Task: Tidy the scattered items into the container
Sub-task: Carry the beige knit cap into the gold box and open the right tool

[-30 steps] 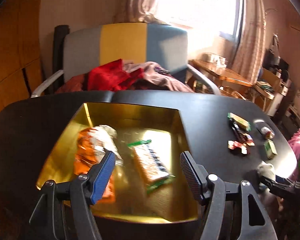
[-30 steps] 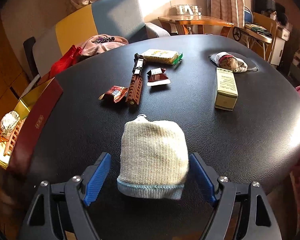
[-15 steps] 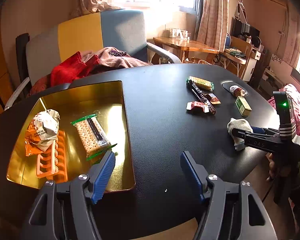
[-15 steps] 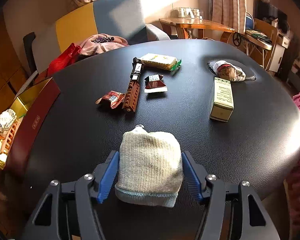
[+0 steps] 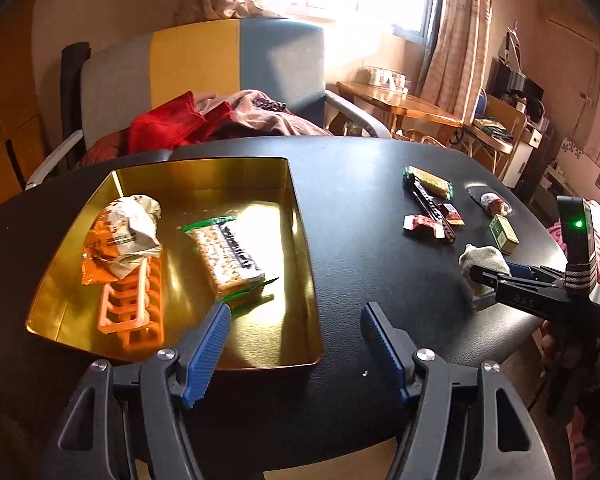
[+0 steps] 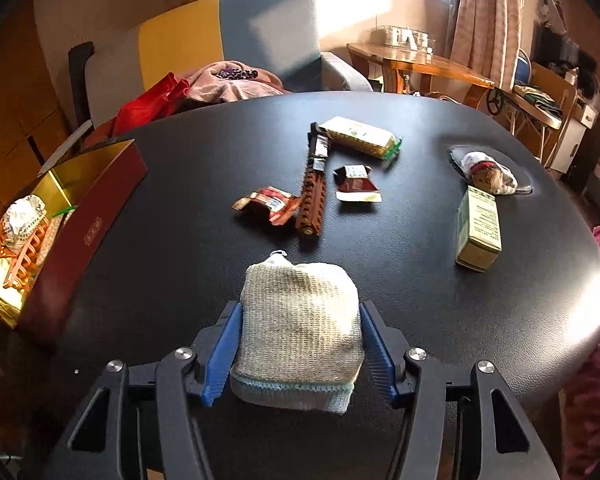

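With our right gripper (image 6: 300, 354) clamped on the knitted bundle (image 6: 298, 332), we should lift clear before swinging left to the gold box (image 6: 52, 188), our empty left gripper (image 5: 296, 344) gaping beside it.

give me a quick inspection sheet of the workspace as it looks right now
surface: black round table, glossy, sunlit
job's things: gold tin holds crumpled orange wrapper, orange plastic rack, cracker pack; still out: knit pouch, brown block stick, red sachet, second cracker pack, dark red packet, green box, wrapped snack
clutter: clothes on armchair
grippers: left gripper open, empty; right gripper closed on knit pouch
cables: nothing seen
surroundings: window, curtains, wooden side table
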### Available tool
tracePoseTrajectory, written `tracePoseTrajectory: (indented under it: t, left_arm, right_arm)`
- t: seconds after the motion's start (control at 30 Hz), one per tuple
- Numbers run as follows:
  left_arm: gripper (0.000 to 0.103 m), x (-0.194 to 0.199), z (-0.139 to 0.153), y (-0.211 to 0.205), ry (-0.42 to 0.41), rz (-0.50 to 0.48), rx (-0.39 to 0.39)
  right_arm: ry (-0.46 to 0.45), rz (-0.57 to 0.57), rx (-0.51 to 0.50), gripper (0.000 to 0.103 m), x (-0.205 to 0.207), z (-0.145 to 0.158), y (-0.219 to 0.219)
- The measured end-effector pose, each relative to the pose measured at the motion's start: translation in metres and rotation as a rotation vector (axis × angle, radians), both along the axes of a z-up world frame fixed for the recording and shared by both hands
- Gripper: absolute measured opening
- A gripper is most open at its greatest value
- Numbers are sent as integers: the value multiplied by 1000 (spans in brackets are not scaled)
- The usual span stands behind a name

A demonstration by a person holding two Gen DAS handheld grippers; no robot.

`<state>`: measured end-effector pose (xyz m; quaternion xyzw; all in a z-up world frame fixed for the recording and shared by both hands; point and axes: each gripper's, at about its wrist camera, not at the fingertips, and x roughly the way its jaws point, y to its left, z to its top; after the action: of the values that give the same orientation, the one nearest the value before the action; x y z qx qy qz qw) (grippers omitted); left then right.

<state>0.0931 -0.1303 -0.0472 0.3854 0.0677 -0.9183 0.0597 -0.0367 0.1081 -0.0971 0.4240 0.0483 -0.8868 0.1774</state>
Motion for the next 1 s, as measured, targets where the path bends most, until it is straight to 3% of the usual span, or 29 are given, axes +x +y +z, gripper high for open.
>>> tracePoseTrajectory:
  t: [0.17,0.43,0.57,0.73,1.0]
  left_arm:
    - [69,11,2,-15,11,44,12]
    - [69,27,-3,-42,3,126,41]
    - [69,32,-7,-50,-1,153,53]
    - [69,36,-8,-57,-2,173,60]
    - [69,37,-8,-61,-4,182,68]
  right_arm:
    - [27,100,-59,59,2,24,-39]
    - [67,364,-169,59,5,66,-157]
    - [30,444,-173,59,2,62,-213]
    - [-36,487,-108,59,-7,38,-265]
    - [-125,482,-101,63,-18,17,-279]
